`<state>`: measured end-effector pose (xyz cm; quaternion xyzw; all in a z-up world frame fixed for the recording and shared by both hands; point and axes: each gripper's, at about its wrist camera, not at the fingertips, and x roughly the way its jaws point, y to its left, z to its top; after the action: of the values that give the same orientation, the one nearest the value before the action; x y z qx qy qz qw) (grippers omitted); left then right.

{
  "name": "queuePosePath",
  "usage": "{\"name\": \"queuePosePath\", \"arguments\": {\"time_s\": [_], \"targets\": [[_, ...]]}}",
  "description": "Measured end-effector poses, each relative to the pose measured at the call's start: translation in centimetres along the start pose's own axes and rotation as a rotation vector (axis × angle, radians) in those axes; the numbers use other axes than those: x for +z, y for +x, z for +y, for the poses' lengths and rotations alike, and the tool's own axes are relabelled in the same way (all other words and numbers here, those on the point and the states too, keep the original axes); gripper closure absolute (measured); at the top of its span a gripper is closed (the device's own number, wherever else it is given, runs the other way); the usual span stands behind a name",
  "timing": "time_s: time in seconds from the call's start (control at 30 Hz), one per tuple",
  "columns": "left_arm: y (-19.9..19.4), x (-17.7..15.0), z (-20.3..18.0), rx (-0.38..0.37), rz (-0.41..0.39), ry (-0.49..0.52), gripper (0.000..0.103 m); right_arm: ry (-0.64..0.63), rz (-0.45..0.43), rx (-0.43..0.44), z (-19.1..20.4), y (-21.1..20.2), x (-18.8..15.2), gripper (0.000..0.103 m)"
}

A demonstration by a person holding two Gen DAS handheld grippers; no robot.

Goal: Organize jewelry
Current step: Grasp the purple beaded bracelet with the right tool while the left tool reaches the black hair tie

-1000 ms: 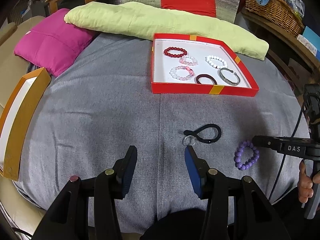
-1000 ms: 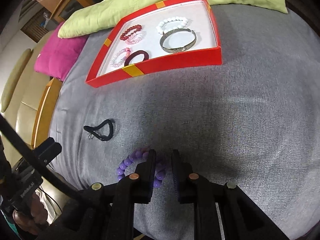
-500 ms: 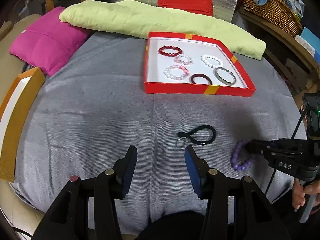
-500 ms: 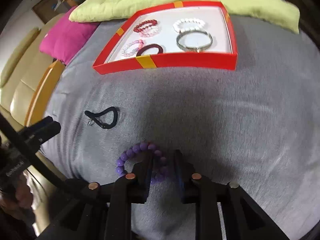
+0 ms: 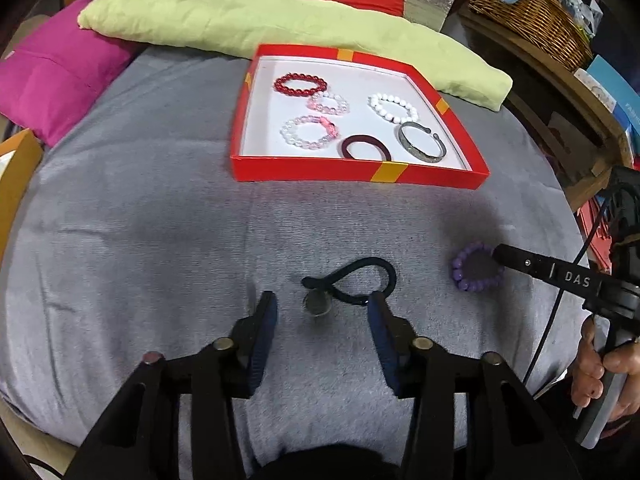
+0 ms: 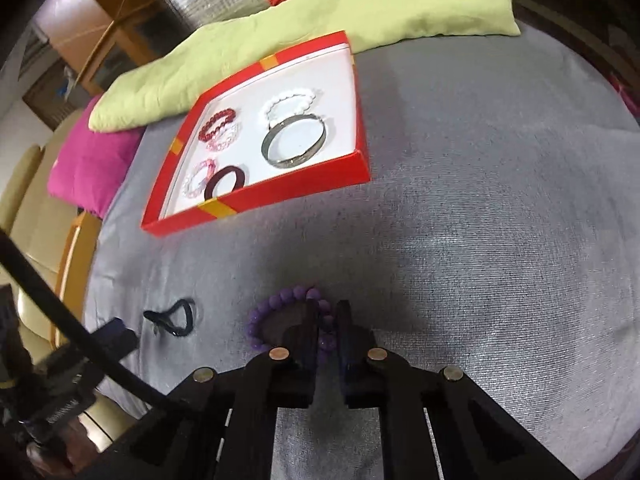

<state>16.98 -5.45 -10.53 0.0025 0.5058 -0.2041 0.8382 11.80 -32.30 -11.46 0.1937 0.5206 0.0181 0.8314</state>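
While seen from both wrists:
Right gripper: clamped on purple bead bracelet, seemingly just off grey cloth.
Left gripper: closing, unclamped, astride black cord loop.
Red tray: beyond, near green cushion.

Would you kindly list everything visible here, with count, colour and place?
tray: one, red, on the grey cloth
beaded bracelets: four, red, pink, pink-white, white, in tray
bangle: one, silver, in tray
hair band: one, maroon, in tray
black loop: one, on cloth, between left fingers
purple bracelet: one, on cloth
cushions: magenta, green, red, behind
basket: one, wicker, right
left gripper: closing, not yet gripping
right gripper: shut on purple bracelet
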Motion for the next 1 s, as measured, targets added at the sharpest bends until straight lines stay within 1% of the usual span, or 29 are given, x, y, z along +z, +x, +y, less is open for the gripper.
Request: {"name": "queuePosePath", "arguments": {"time_s": [0.13, 0.17, 0.23, 0.33, 0.4, 0.43, 0.47, 0.53, 0.7, 0.77, 0.8, 0.83, 0.9, 1.0], "targets": [[1.1, 0.4, 0.1, -0.021, 0.018, -0.013, 0.081, 0.046, -0.014, 0.037, -0.6, -0.4, 0.3, 0.093], [1.2, 0.4, 0.1, -0.024, 0.019, -0.015, 0.082, 0.062, -0.018, 0.047, -0.8, -0.5, 0.3, 0.093], [1.4, 0.4, 0.0, -0.031, 0.014, -0.009, 0.091, 0.078, -0.031, 0.066, -1.1, -0.8, 0.5, 0.093], [1.6, 0.2, -0.1, -0.032, 0.015, -0.003, 0.094, 0.088, -0.040, 0.075, -1.3, -1.0, 0.7, 0.093], [1.7, 0.1, 0.0, -0.030, 0.015, -0.005, 0.094, 0.094, -0.034, 0.077, -1.5, -0.9, 0.7, 0.093], [1.6, 0.0, 0.1, -0.028, 0.015, -0.006, 0.094, 0.096, -0.024, 0.076, -1.6, -0.8, 0.7, 0.091], [1.6, -0.2, 0.3, -0.029, 0.014, -0.007, 0.094, 0.098, -0.013, 0.076, -1.7, -0.8, 0.7, 0.089], [1.3, -0.4, 0.5, -0.031, 0.010, -0.011, 0.094, 0.108, 0.005, 0.080, -1.9, -0.6, 0.7, 0.080], [0.6, -0.9, 1.1, -0.029, 0.019, -0.011, 0.094, 0.084, 0.020, 0.066, -2.2, -0.5, 0.5, 0.079], [0.4, -0.8, 1.4, -0.046, 0.022, -0.022, 0.091, 0.069, 0.038, 0.057, -2.2, -0.2, 0.4, 0.079], [0.3, -0.6, 1.5, -0.059, 0.019, -0.031, 0.085, 0.059, 0.045, 0.052, -2.1, -0.1, 0.3, 0.079], [0.2, -0.4, 1.5, -0.066, 0.015, -0.041, 0.075, 0.048, 0.050, 0.046, -2.0, 0.0, 0.2, 0.079], [0.3, -0.1, 1.4, -0.064, 0.010, -0.049, 0.065, 0.018, 0.051, 0.033, -1.6, 0.2, 0.1, 0.079], [1.2, 0.5, 0.9, -0.076, 0.026, -0.044, 0.065, -0.019, 0.048, 0.020, -1.0, 0.5, -0.1, 0.079]]}}
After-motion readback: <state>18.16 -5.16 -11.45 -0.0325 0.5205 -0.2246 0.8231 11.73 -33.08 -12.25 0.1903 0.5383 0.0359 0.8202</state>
